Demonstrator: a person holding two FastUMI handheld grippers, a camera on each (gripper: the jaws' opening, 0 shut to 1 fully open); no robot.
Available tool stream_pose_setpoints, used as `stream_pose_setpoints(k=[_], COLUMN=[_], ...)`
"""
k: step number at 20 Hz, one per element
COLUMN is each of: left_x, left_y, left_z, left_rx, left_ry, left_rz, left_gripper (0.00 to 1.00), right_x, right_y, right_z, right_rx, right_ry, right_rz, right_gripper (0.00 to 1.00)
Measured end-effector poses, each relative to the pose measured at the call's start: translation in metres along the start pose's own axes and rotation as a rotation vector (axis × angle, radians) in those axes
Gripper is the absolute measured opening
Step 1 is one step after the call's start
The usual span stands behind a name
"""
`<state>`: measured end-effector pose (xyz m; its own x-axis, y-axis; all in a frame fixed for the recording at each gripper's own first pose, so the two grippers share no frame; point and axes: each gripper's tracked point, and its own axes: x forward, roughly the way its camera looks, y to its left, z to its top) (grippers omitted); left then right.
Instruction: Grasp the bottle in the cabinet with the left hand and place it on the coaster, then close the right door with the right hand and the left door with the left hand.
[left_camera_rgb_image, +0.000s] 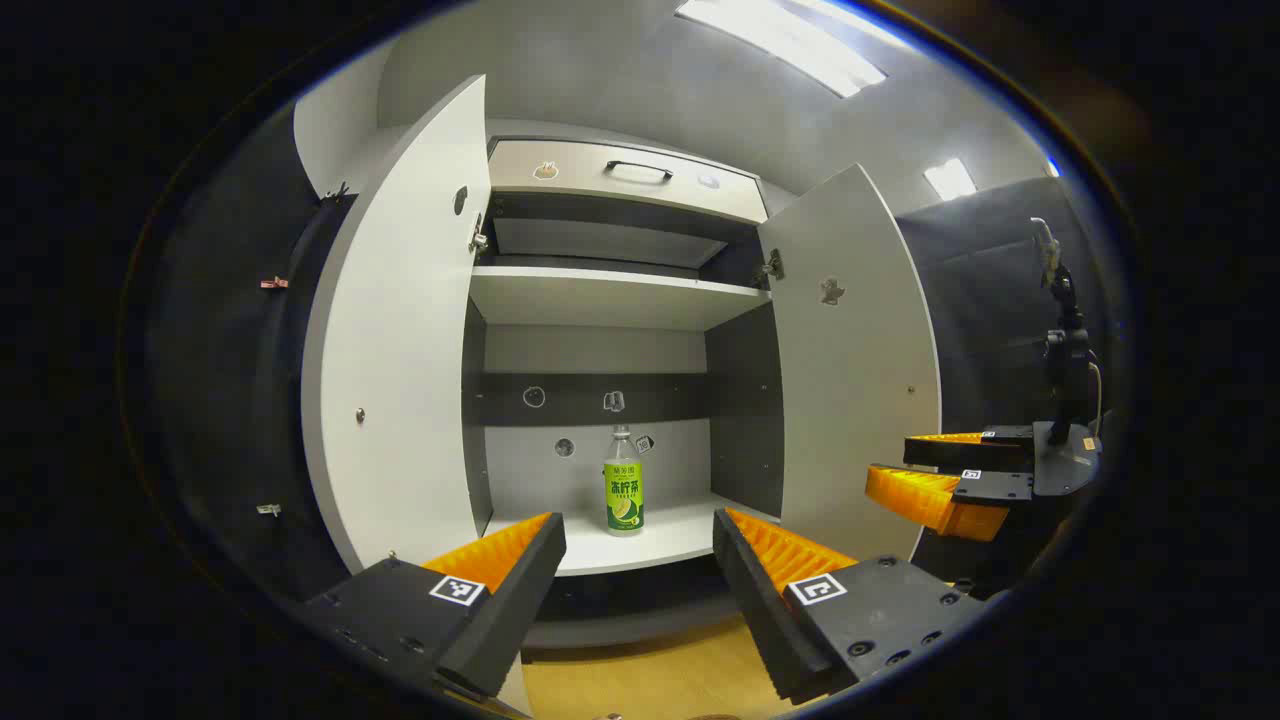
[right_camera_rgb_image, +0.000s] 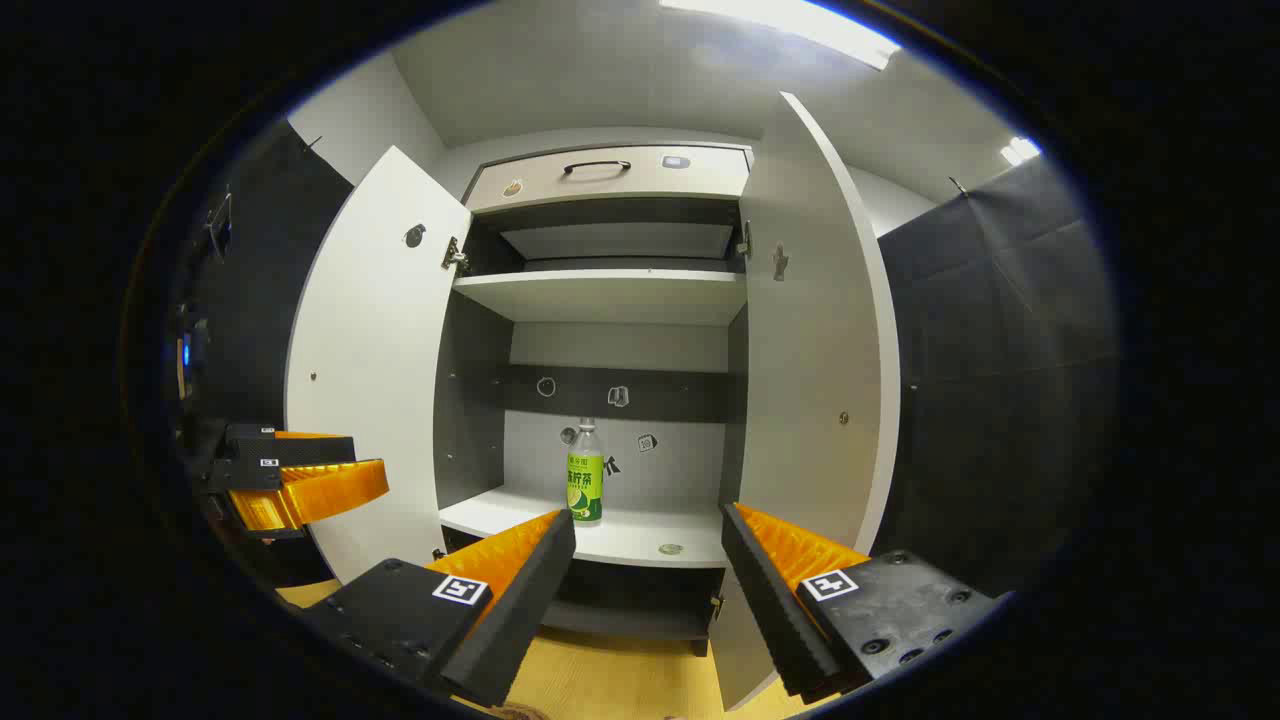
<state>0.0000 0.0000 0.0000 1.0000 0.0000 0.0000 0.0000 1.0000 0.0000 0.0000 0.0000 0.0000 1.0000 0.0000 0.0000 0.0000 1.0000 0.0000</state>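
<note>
A clear bottle (left_camera_rgb_image: 623, 485) with a green label stands upright on the lower shelf (left_camera_rgb_image: 660, 545) of the white cabinet, toward the back. My left gripper (left_camera_rgb_image: 640, 590) is open in front of the shelf, well short of the bottle, with nothing between its fingers. In the right gripper view the bottle (right_camera_rgb_image: 585, 480) stands left of centre on the shelf, and a small round coaster (right_camera_rgb_image: 670, 549) lies near the shelf's front edge. My right gripper (right_camera_rgb_image: 648, 590) is also open and holds nothing. Both doors stand wide open: left door (left_camera_rgb_image: 400, 330), right door (left_camera_rgb_image: 850, 360).
A drawer (left_camera_rgb_image: 625, 175) with a dark handle tops the cabinet, above an upper shelf (left_camera_rgb_image: 610, 295). The right gripper (left_camera_rgb_image: 940, 485) hovers beside the right door's outer edge. The left gripper (right_camera_rgb_image: 300, 480) shows by the left door (right_camera_rgb_image: 375, 380). Wooden floor (left_camera_rgb_image: 640, 680) lies below.
</note>
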Motion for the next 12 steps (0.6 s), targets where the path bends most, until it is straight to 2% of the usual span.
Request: stream_pose_setpoints(k=[12], left_x=[-0.0041], left_y=[0.0074], left_z=[0.0013], left_rx=[0.007], left_ry=[-0.012], left_rz=[0.013], left_gripper=[0.94], right_x=[0.0004], right_y=[0.0068], right_z=[-0.0004], right_rx=[0.008], right_ry=[0.01], right_rz=[0.015], right_gripper=[0.98])
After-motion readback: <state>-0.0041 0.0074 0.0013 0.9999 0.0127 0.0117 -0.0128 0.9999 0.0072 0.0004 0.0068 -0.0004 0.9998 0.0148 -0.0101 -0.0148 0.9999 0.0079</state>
